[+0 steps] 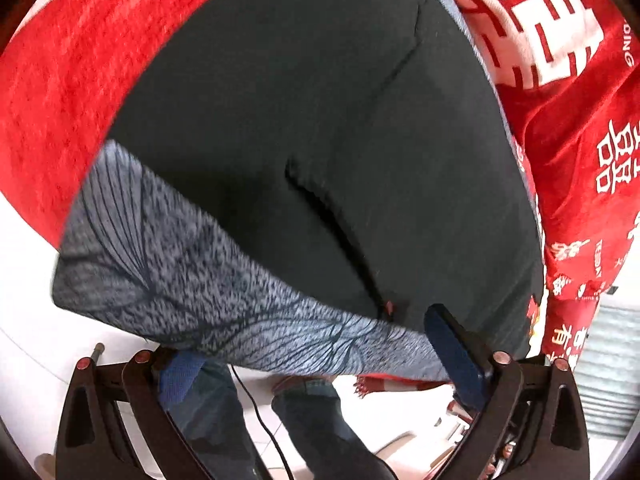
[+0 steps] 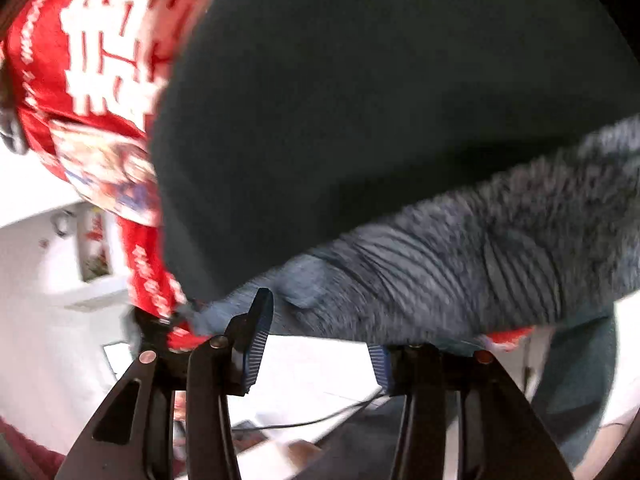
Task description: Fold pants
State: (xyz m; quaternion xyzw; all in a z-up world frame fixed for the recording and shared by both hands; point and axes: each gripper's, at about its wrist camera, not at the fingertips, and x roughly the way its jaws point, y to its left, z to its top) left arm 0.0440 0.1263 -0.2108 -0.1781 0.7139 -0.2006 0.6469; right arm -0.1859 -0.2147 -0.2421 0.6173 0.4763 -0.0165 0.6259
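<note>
Centrally, the black pants [image 1: 320, 128] lie flat on the red-clothed worktop [image 1: 68, 80], grey waistband [image 1: 168, 272] at six o'clock, where left gripper [image 1: 316, 352] and right gripper [image 2: 320, 340] jaws straddle it unclenched.

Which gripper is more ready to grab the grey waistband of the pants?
Probably the left gripper: the grey waistband lies right across the gap between its open fingers. The right gripper, open too, only reaches the band's end.

bright daylight, floor blown out; right view motion-blurred; fisheye edges bent, dark.
</note>
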